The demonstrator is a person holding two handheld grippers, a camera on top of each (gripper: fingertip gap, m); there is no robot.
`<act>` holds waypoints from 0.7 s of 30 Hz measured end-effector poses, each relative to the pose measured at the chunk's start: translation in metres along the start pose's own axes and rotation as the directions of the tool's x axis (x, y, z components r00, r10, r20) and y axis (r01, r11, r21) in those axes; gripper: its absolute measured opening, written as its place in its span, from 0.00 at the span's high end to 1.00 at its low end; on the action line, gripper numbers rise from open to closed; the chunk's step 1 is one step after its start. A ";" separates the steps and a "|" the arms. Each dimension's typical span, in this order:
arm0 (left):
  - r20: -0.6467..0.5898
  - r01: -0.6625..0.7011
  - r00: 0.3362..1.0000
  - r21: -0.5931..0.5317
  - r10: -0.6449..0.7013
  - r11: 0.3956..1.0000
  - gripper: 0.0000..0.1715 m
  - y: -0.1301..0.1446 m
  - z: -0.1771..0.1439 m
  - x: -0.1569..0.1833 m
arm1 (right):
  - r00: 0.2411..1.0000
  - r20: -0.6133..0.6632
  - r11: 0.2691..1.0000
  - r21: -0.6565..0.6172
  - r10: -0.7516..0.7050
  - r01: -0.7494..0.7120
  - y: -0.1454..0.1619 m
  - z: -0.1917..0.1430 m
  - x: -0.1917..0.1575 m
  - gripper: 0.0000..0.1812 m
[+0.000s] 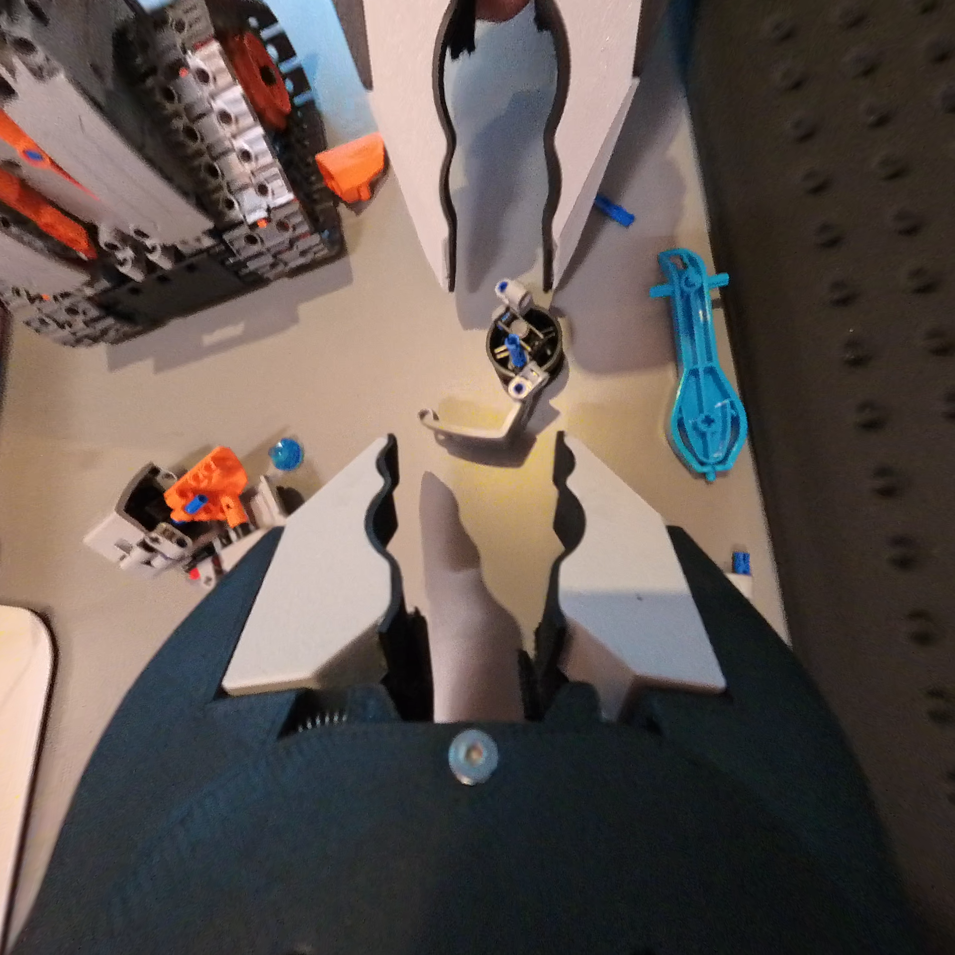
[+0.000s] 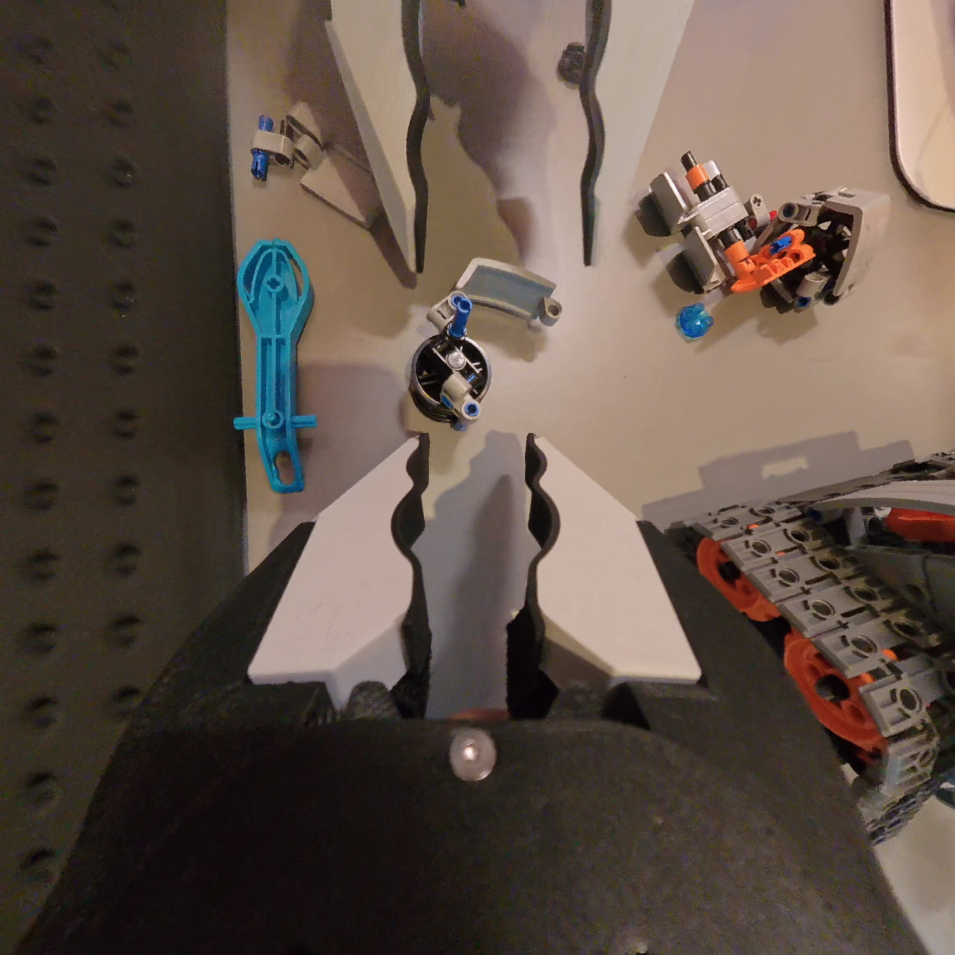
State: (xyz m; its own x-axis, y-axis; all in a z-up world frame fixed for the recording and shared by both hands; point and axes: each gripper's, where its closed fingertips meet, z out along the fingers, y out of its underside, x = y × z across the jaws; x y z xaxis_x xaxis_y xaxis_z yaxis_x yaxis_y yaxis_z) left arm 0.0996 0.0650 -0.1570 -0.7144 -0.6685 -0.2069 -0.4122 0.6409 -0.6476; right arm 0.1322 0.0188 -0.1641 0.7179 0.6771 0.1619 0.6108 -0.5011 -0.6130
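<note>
Beige tabletop (image 1: 289, 393), dark perforated panel (image 1: 852, 362) along one edge. We see both grippers facing each other over a small black wheel hub (image 2: 450, 380) with grey connectors and blue pins stuck in it. The left gripper (image 1: 475, 449) has its jaws spread wide, nothing between them; a curved grey panel piece (image 1: 480, 429) lies just ahead of its tips, touching the hub assembly. The right gripper (image 2: 475, 444) is parted a bit narrower, also empty, tips just short of the hub. A teal separator tool (image 2: 274, 362) lies flat near the panel edge. A grey-and-orange sub-assembly (image 2: 765, 243) sits well apart, with a translucent blue round stud (image 2: 693, 321) just beside it. The big tracked vehicle model (image 2: 827, 620), grey treads and orange wheels, is cut off at the frame edge in both views. A small grey-and-blue connector cluster (image 2: 281, 144) is partly hidden behind the far gripper's finger. A white rounded object (image 2: 925, 103) in the corner is cropped; we can't make it out. The left view is blurry.
</note>
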 end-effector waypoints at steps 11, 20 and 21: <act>-0.074 0.050 0.996 -0.019 -0.051 0.999 0.77 0.007 0.014 0.009 | 0.999 0.026 0.999 -0.017 -0.040 0.040 -0.004 0.015 -0.011 0.89; -0.094 0.033 0.995 0.012 -0.032 0.999 0.73 0.001 0.017 0.011 | 0.997 0.048 0.998 -0.003 -0.062 0.062 -0.006 0.018 -0.016 0.94; -0.092 0.029 0.995 0.012 -0.028 0.999 0.72 0.001 0.019 0.011 | 0.997 0.052 0.998 -0.001 -0.063 0.063 -0.007 0.018 -0.017 0.94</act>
State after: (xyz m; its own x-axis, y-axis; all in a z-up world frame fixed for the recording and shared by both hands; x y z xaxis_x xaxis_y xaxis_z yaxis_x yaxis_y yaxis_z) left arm 0.1020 0.0513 -0.1736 -0.7514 -0.6488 -0.1202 -0.4264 0.6165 -0.6619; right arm 0.1099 0.0207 -0.1769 0.6596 0.7343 0.1602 0.6555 -0.4578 -0.6006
